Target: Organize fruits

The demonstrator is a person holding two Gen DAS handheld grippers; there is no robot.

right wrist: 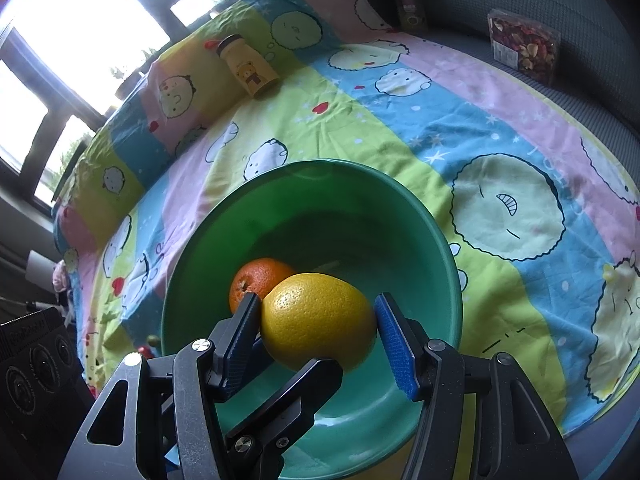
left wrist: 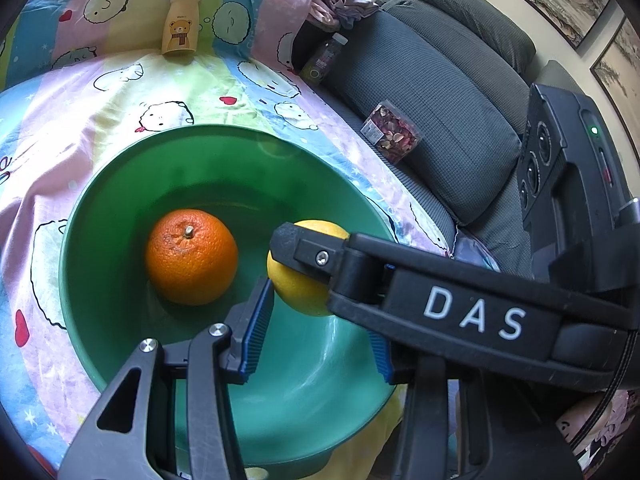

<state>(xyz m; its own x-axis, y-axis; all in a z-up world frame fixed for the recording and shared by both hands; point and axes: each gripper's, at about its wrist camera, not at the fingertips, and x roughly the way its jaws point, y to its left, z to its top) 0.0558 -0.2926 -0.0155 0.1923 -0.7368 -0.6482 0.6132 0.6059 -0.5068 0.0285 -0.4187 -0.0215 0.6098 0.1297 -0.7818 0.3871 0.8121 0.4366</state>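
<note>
While my right hand-held gripper (right wrist: 316, 328) hangs over the green bowl (right wrist: 432, 220), its blue pads clamp the yellow citrus fruit (right wrist: 316, 320) across its widest part. The orange (left wrist: 191, 256) sits on the bowl's floor, just beyond and left of the pads. My left hand-held gripper (left wrist: 316, 340) hovers low over the near side of the bowl, jaws apart and empty. By my judgement the yellow fruit is firm, fairly heavy and round with a pebbled rind, so a grip across its middle suits it; squeezed off-centre, it could roll out. The bowl rests on a cartoon-print sheet (right wrist: 400, 92) spread over a soft, rumpled surface, a grey sofa (left wrist: 440, 92) beside it, windows behind.
</note>
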